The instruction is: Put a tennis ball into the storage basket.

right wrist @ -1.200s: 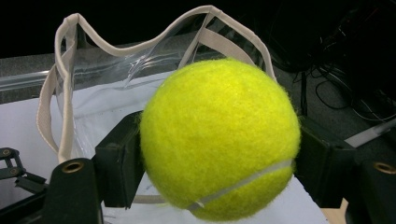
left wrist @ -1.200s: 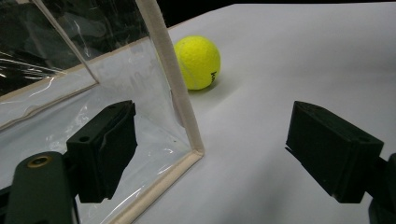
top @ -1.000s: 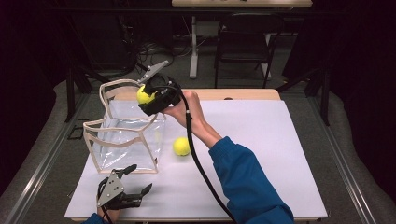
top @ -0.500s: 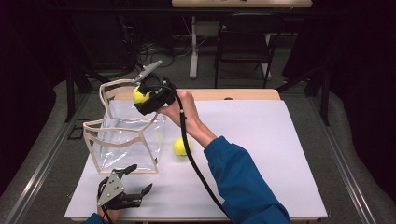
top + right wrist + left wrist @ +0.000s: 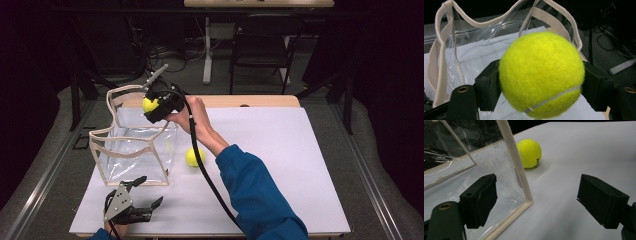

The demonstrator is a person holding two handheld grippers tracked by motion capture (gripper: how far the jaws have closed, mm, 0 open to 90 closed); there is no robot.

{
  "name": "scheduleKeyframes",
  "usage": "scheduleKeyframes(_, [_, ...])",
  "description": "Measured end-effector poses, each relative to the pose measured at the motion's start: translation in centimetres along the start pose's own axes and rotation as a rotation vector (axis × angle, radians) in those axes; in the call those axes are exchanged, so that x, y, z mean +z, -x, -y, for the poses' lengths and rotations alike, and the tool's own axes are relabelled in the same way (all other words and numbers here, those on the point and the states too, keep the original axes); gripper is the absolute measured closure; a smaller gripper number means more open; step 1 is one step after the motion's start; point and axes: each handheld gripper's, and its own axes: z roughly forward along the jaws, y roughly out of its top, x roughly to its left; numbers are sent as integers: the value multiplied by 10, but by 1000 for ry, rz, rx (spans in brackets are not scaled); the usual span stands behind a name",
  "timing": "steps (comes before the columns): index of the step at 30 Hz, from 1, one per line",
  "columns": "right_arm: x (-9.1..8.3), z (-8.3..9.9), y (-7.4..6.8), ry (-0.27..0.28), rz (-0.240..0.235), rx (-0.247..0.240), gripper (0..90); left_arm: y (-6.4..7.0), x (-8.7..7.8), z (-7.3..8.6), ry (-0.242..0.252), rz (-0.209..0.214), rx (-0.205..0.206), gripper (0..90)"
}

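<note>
Directly beneath the right gripper, clenched on a tennis ball, gapes the clear bag; the left gripper idles, released.

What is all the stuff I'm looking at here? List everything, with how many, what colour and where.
held tennis ball: one, yellow, clamped between the right gripper's jaws, up over the bag's open top.
loose tennis ball: one, yellow, lying on the table just right of the bag.
clear bag: one, see-through plastic with beige trim and handles, standing on the left part of the table.
table: one, white top, in the middle of the high view.
chair: one, dark, on the floor behind the table.
right gripper: one, black, held at the bag's far rim.
left gripper: one, black with a grey plate, jaws apart, near the table's front edge.
sleeve: one, blue, on the person's right arm.
</note>
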Motion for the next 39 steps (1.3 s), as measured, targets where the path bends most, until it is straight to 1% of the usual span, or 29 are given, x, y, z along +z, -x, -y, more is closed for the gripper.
scheduleKeyframes(6, [7,0,0,-33,-10,-3,258,0,0,0,0,2,-1,161])
scheduleKeyframes(12, [14,-3,-5,-57,-21,-16,258,0,0,0,0,2,1,160])
scheduleKeyframes(14, [18,-4,-8,-69,-24,-28,257,0,0,0,0,2,0,160])
scheduleKeyframes(19, [22,-5,-12,-97,-23,-45,257,0,0,0,0,2,-1,160])
scheduleKeyframes(24, [27,-4,-12,-109,-38,-36,257,0,0,0,-1,5,-7,161])
scheduleKeyframes(29, [29,-4,-12,-110,-39,-39,257,0,0,0,0,5,-8,161])
scheduleKeyframes(36, [33,-3,-13,-126,-49,-39,255,0,0,0,0,5,-6,160])
scheduleKeyframes(39, [34,-3,-14,-120,-50,-37,255,0,0,0,-1,5,-6,161])
